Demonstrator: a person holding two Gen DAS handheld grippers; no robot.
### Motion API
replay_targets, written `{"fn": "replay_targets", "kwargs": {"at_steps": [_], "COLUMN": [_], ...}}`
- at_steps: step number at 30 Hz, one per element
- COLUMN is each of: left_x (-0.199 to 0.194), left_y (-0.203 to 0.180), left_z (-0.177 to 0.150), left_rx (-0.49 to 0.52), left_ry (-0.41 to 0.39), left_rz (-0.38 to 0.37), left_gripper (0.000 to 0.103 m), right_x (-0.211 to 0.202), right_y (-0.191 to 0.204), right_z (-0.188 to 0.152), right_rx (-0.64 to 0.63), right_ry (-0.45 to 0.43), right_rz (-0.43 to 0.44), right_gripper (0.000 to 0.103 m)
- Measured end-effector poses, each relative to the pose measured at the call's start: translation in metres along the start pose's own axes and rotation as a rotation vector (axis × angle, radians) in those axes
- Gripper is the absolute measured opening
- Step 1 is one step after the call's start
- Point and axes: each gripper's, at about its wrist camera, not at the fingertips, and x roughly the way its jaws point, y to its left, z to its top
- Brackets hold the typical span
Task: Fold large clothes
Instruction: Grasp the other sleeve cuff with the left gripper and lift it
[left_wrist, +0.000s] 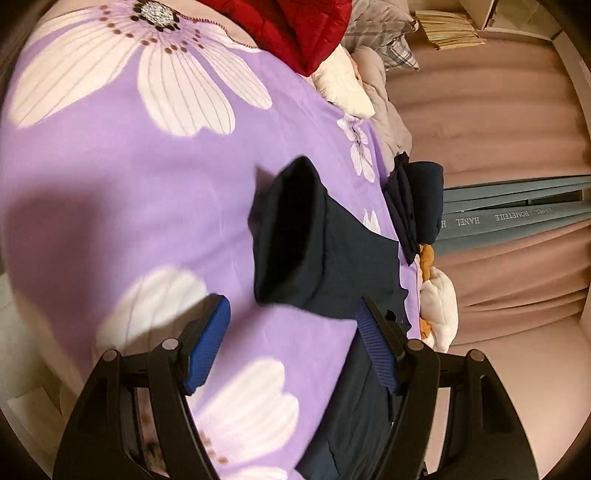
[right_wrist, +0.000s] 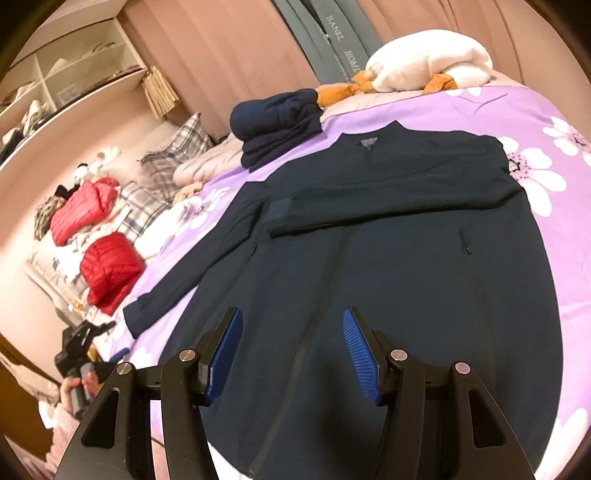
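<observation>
Purple floral bedspread (right_wrist: 524, 122) fills both views, and spread flat on it is the big navy zip jacket (right_wrist: 406, 258), front up, collar toward the far edge. Only the right wrist view gives the whole garment: one sleeve (right_wrist: 388, 206) folded across the chest, the other sleeve (right_wrist: 192, 266) stretched out to the side on the bedspread. The left wrist view catches just that outstretched sleeve's open cuff (left_wrist: 291, 236), seen end-on. Beyond the collar sits a folded navy pile (right_wrist: 277, 122), beside a white plush toy (right_wrist: 432, 62) with orange parts. Two red puffer jackets (right_wrist: 110, 269) lie on the plaid bedding, seen separately only from the right side. Right gripper (right_wrist: 293, 350) hovers over the jacket's hem, fingers spread wide, nothing between them. Left gripper (left_wrist: 293, 339) is likewise released, blue pads (left_wrist: 208, 347) apart, just short of the cuff. The right view alone shows the left gripper's body, low at the bed's edge.
</observation>
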Motion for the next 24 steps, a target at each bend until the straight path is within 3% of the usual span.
{"fn": "replay_targets", "kwargs": {"at_steps": [10, 16, 19, 20, 24], "left_x": [0.045, 0.058, 0.063, 0.064, 0.060], "left_y": [-0.017, -0.025, -0.027, -0.026, -0.028], "left_z": [0.037, 0.041, 0.037, 0.035, 0.030], "left_rx": [0.090, 0.137, 0.146, 0.145, 0.175], "left_ry": [0.026, 0.043, 0.068, 0.080, 0.076], "left_rz": [0.008, 0.021, 0.032, 0.038, 0.058], "left_gripper": [0.071, 0.068, 0.040, 0.025, 0.009], "right_x": [0.001, 0.011, 0.019, 0.022, 0.035], "right_y": [0.003, 0.016, 0.023, 0.026, 0.038], "right_z": [-0.004, -0.003, -0.004, -0.004, -0.003], "right_rx": [0.023, 0.001, -0.016, -0.024, -0.047], "right_ry": [0.013, 0.034, 0.053, 0.059, 0.089], "right_rz": [-0.035, -0.045, -0.044, -0.044, -0.029], "right_gripper": [0.057, 0.057, 0.057, 0.057, 0.057]}}
